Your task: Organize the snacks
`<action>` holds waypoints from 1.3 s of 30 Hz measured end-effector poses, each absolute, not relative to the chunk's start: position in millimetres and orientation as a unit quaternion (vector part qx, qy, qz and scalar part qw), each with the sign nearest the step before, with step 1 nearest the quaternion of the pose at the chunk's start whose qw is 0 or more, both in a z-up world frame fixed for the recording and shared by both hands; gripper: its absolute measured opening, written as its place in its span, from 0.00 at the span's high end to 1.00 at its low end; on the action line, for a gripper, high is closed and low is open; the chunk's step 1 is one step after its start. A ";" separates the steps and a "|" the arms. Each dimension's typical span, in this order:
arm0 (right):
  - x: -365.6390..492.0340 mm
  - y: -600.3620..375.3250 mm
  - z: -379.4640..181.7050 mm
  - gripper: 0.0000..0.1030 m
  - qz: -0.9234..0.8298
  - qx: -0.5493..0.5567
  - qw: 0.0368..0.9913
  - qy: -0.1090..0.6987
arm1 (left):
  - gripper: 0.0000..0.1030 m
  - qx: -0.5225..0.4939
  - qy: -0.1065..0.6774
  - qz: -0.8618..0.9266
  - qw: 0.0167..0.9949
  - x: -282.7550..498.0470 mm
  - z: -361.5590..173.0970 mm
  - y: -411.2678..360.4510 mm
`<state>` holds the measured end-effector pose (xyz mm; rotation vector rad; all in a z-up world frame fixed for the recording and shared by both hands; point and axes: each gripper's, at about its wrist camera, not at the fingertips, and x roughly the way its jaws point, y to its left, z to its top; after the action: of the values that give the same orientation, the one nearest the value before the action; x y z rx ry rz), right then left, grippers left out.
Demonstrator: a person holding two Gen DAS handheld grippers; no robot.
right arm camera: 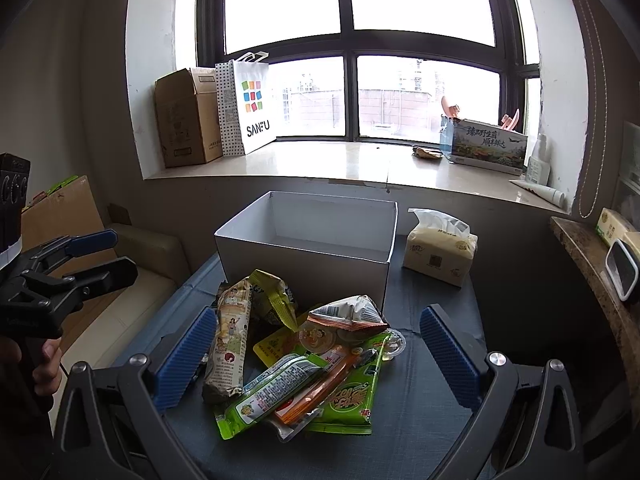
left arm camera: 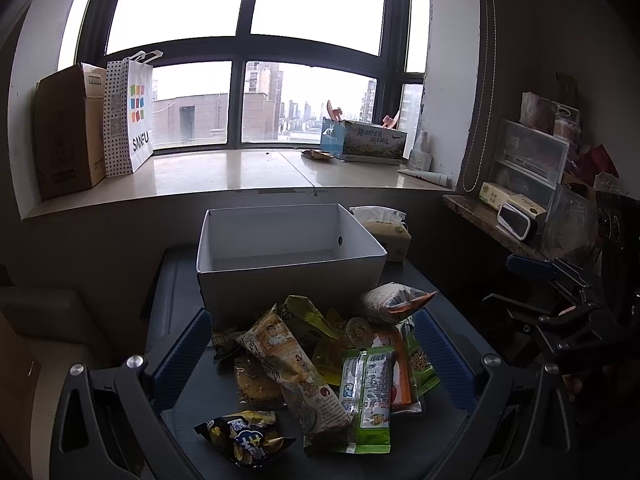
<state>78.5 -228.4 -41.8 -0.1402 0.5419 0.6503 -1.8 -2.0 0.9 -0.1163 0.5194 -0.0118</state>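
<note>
A pile of snack packets (left arm camera: 320,364) lies on a dark blue table (left arm camera: 180,280), in front of an empty white box (left arm camera: 288,276). A black packet (left arm camera: 244,438) lies apart at the front left. The pile (right arm camera: 304,356) and the box (right arm camera: 312,256) also show in the right wrist view. My left gripper (left arm camera: 316,360) is open above the pile, holding nothing. My right gripper (right arm camera: 320,358) is open above the pile, holding nothing. Each gripper shows at the edge of the other's view, the right one (left arm camera: 560,300) and the left one (right arm camera: 76,264).
A tissue pack (right arm camera: 440,252) stands right of the box. Behind is a windowsill (left arm camera: 224,176) with a cardboard box (left arm camera: 68,132), a SANFU bag (left arm camera: 130,116) and a printed box (left arm camera: 362,140). A cluttered shelf (left arm camera: 528,184) is at the right. A sofa (right arm camera: 148,256) is at the left.
</note>
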 end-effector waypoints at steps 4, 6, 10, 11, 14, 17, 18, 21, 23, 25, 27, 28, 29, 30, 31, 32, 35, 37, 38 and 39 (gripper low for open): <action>77.8 -228.3 -42.0 0.00 0.315 -0.068 0.910 0.262 | 0.00 -0.058 0.258 -0.007 0.964 -2.2 1.3 -1.7; 76.9 -228.3 -41.8 0.00 0.316 -0.069 0.909 0.262 | 0.00 -0.059 0.258 -0.006 0.964 -2.2 1.3 -1.7; 77.3 -228.6 -42.0 0.00 0.316 -0.069 0.909 0.262 | 0.00 -0.063 0.259 -0.010 0.964 -2.1 1.3 -0.5; 77.4 -228.7 -42.1 0.00 0.316 -0.069 0.909 0.262 | 0.00 -0.063 0.259 -0.010 0.964 -2.1 1.2 -0.3; 77.3 -228.7 -42.0 0.00 0.316 -0.069 0.909 0.263 | 0.00 -0.062 0.259 -0.009 0.964 -2.4 0.9 0.3; 77.4 -228.6 -42.1 0.00 0.316 -0.070 0.909 0.263 | 0.00 -0.062 0.260 -0.009 0.963 -2.5 0.6 0.4; 77.4 -228.5 -42.3 0.00 0.316 -0.070 0.909 0.263 | 0.00 -0.062 0.260 -0.009 0.963 -2.6 0.5 0.4; 77.0 -228.2 -42.8 0.00 0.317 -0.072 0.909 0.263 | 0.00 -0.062 0.260 -0.009 0.964 -2.9 0.7 0.3; 77.3 -227.9 -43.0 0.00 0.316 -0.072 0.908 0.264 | 0.00 -0.062 0.260 -0.008 0.964 -2.8 0.6 0.1; 77.5 -227.9 -43.2 0.00 0.316 -0.072 0.908 0.265 | 0.00 -0.063 0.261 -0.008 0.963 -2.7 0.4 0.5; 77.4 -227.9 -42.9 0.00 0.316 -0.072 0.908 0.264 | 0.00 -0.064 0.261 -0.009 0.963 -2.5 -0.1 1.0; 77.5 -227.8 -42.9 0.00 0.316 -0.072 0.908 0.264 | 0.00 -0.064 0.261 -0.008 0.963 -2.4 -0.3 1.1; 77.5 -227.8 -42.9 0.00 0.316 -0.072 0.908 0.264 | 0.00 -0.064 0.262 -0.008 0.963 -2.2 -0.4 1.1; 77.6 -227.8 -42.9 0.00 0.316 -0.072 0.908 0.265 | 0.00 -0.063 0.262 -0.008 0.963 -2.1 -0.5 0.9; 77.5 -227.7 -43.0 0.00 0.316 -0.072 0.908 0.265 | 0.00 -0.063 0.262 -0.008 0.963 -1.9 -0.6 0.7; 77.5 -227.7 -43.0 0.00 0.316 -0.072 0.908 0.264 | 0.00 -0.063 0.262 -0.008 0.963 -1.8 -0.6 0.7; 77.3 -227.9 -42.9 0.00 0.316 -0.072 0.908 0.265 | 0.00 -0.063 0.262 -0.007 0.963 -1.7 -1.1 0.7; 77.5 -227.7 -43.1 0.00 0.316 -0.073 0.908 0.265 | 0.00 -0.063 0.263 -0.007 0.963 -1.5 -1.4 0.4; 77.3 -227.6 -43.3 0.00 0.316 -0.073 0.908 0.265 | 0.00 -0.063 0.263 -0.007 0.963 -1.5 -1.4 0.2; 77.4 -227.6 -43.4 0.00 0.316 -0.073 0.908 0.266 | 0.00 -0.062 0.263 -0.007 0.963 -1.5 -1.4 0.1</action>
<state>77.4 -227.6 -43.4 -0.1504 0.5480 0.6520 -1.5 0.1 -1.4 -0.1264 0.5324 -0.0141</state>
